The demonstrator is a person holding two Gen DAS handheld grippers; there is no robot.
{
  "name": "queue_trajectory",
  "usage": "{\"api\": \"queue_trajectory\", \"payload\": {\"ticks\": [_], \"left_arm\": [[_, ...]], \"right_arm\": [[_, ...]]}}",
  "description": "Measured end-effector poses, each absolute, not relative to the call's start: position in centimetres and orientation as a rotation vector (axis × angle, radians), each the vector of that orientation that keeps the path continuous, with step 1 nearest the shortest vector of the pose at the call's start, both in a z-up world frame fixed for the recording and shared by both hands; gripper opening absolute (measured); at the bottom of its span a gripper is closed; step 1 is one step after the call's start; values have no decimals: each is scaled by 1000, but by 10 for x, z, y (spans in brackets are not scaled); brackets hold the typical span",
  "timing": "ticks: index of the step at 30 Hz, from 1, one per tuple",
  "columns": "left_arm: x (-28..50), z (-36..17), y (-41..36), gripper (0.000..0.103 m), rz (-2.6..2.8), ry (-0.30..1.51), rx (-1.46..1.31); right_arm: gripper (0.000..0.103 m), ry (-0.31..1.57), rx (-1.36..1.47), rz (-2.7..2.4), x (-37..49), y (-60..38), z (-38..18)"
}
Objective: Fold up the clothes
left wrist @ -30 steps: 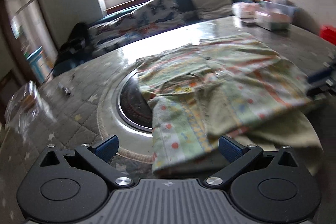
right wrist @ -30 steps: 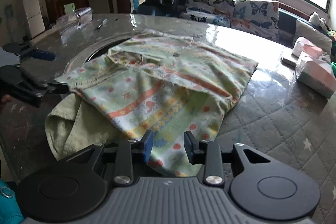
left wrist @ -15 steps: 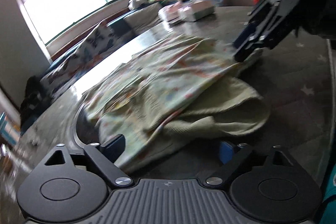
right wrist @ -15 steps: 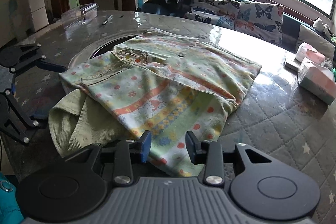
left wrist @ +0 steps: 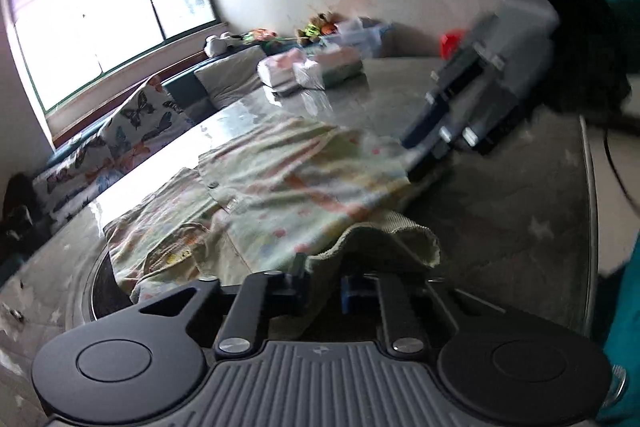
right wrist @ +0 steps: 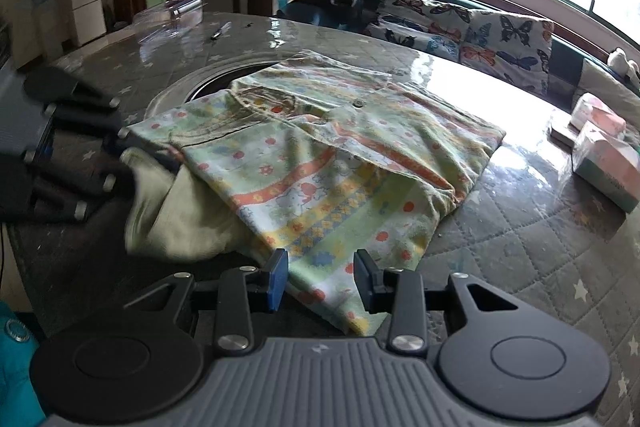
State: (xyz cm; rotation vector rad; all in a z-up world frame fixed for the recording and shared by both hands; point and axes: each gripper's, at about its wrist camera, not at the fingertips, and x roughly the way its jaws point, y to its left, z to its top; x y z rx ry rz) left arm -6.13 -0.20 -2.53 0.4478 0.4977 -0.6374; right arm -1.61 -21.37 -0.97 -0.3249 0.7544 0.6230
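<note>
The shirt [left wrist: 288, 187] lies partly folded on the table [left wrist: 520, 227]. Left wrist view: my left gripper [left wrist: 323, 283] is closing its jaws on the plain green fabric [left wrist: 384, 239] at the near edge. Right wrist view: my right gripper [right wrist: 320, 277] has its jaws parted, the shirt's patterned corner between them, unpinched.
</note>
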Motion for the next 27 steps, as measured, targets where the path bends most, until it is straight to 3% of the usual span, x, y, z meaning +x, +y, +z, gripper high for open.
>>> {"api": "queue_trajectory", "payload": {"ticks": [4, 12, 15, 17, 19, 21, 27], "left_arm": [[-45, -10, 3, 13, -610, 495, 345], [-16, -3, 3, 13, -594, 529, 243], [-17, -4, 5, 15, -590, 542, 242], [-20, -5, 9, 17, -577, 546, 252], [-27, -5, 14, 22, -567, 540, 258], [-34, -6, 19, 49, -543, 534, 268], [-47, -18, 30, 56, -474, 542, 328]], "right_arm": [[49, 735, -359, 683, -22, -205, -10], [46, 712, -311, 747, -9, -179, -19], [24, 727, -278, 774, -2, -171, -22], [17, 733, -252, 771, 1, -170, -22], [15, 731, -216, 771, 4, -174, -18], [13, 730, -181, 767, 7, -179, -13], [13, 707, -137, 756, 13, -185, 0]]}}
